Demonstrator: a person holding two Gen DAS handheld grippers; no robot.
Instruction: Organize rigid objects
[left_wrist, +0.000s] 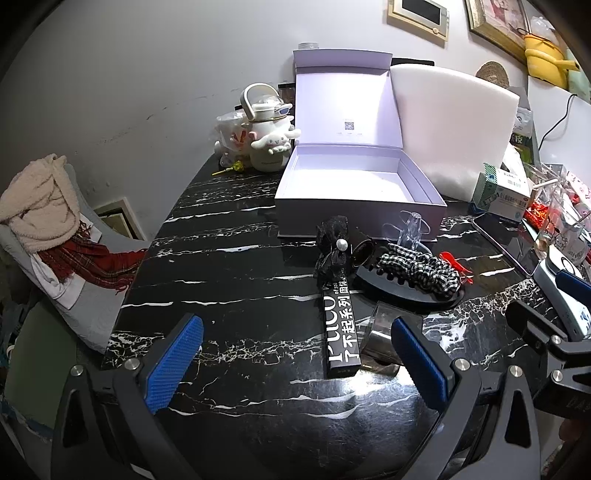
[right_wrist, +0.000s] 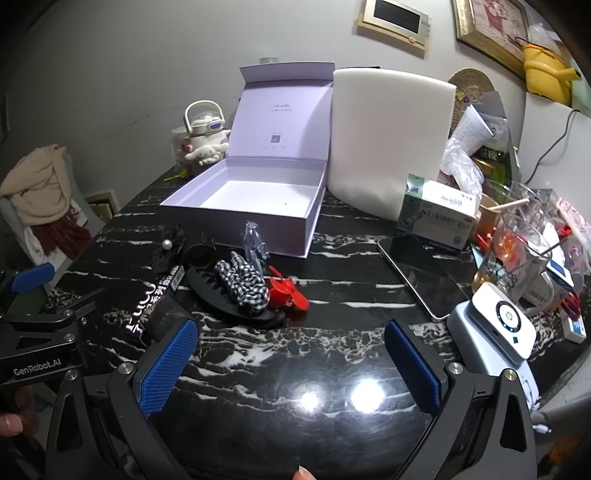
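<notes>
Blue-padded fingers of the left claw (left_wrist: 295, 363) stand wide apart above the near edge of the black marbled counter (left_wrist: 229, 280), and nothing is between them. Just beyond them lies a long black carton (left_wrist: 340, 332) with white letters, pointing away toward the far edge. A clear plastic ring (left_wrist: 382, 334) lies just beside the carton, near the right finger. On the far end of the carton rests a black lace bow (left_wrist: 331, 245) with a pearl.

Beside the bow is a small pile: a large black hair clip (left_wrist: 402, 291), a checkered scrunchie (left_wrist: 424, 271) lying on it, a red clip (left_wrist: 458, 266) touching the scrunchie, and a clear clip (left_wrist: 410, 227) standing behind them.

Behind the pile sits an open lilac box (left_wrist: 354, 206), its lid upright, and its inside is bare. A white foam block (left_wrist: 454, 129) leans just beside the box, toward the right edge of the counter.

The right claw (right_wrist: 291, 360) is also wide open and holds nothing; it hangs over bare counter. Near its right finger lies a dark phone (right_wrist: 424, 277) and a white device (right_wrist: 498, 326). A medicine box (right_wrist: 439, 210) rests behind the phone.
</notes>
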